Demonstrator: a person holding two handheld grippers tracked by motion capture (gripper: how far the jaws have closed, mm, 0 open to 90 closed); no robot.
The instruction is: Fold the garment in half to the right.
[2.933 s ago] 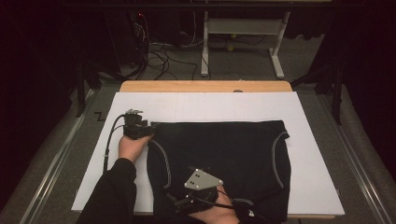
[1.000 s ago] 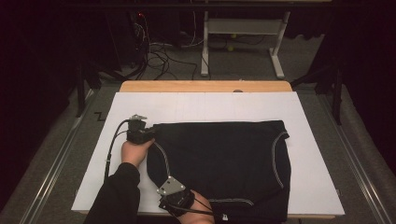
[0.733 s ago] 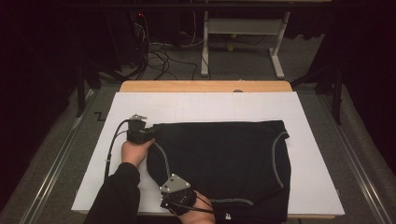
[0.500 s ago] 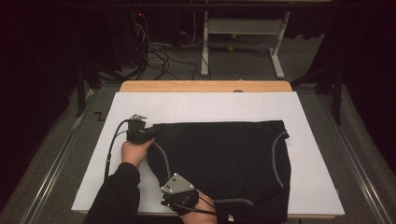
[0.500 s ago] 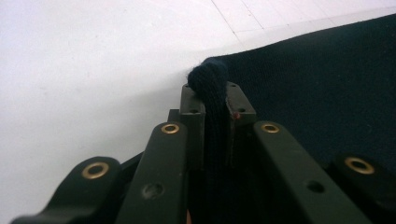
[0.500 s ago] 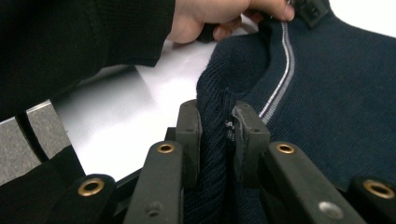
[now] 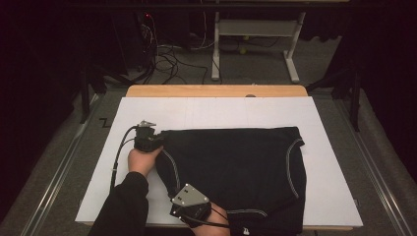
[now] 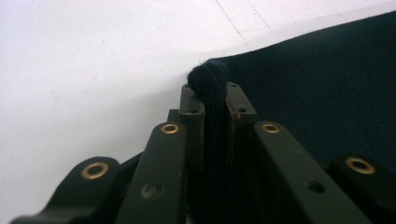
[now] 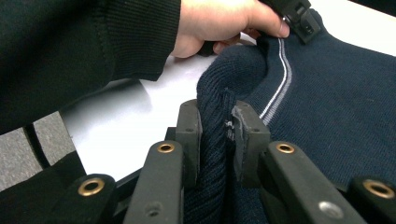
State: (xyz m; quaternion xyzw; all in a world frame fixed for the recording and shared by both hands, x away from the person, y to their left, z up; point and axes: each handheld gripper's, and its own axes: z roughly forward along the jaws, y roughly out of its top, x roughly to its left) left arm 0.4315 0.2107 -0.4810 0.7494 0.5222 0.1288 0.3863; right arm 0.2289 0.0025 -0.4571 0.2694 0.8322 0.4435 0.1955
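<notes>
since the earliest picture the right gripper (image 7: 183, 210) has slid from well inside the garment out to its near left edge, while the left gripper (image 7: 149, 141) has kept to the far left corner.

the white rectangular sheet covering the table (image 7: 211, 110) bears the dark navy knitted garment with thin white piping along its curved openings (image 7: 236, 172), spread flat and running away to the right of both sets of jaws. in the left gripper view the left gripper (image 8: 214, 100) is clenched on a bunched corner of the knit, a small roll of it poking up past the pad tips. in the right gripper view the right gripper (image 9: 219, 119) is grasping a raised fold of the same edge, the piping curving just to the right of its jaws and the person's left hand (image 9: 219, 21) beyond them.

the likely trouble: both grips are narrow pinches on stretchy knit, so an uneven pull could let the fold slip out of the right jaws, or drag the sheet along underneath. the loose edge between the two grippers could also sag and crease.

no brand, label or writing can be read; a small pale tag (image 7: 245, 230) at the near hem is too small to make out.
</notes>
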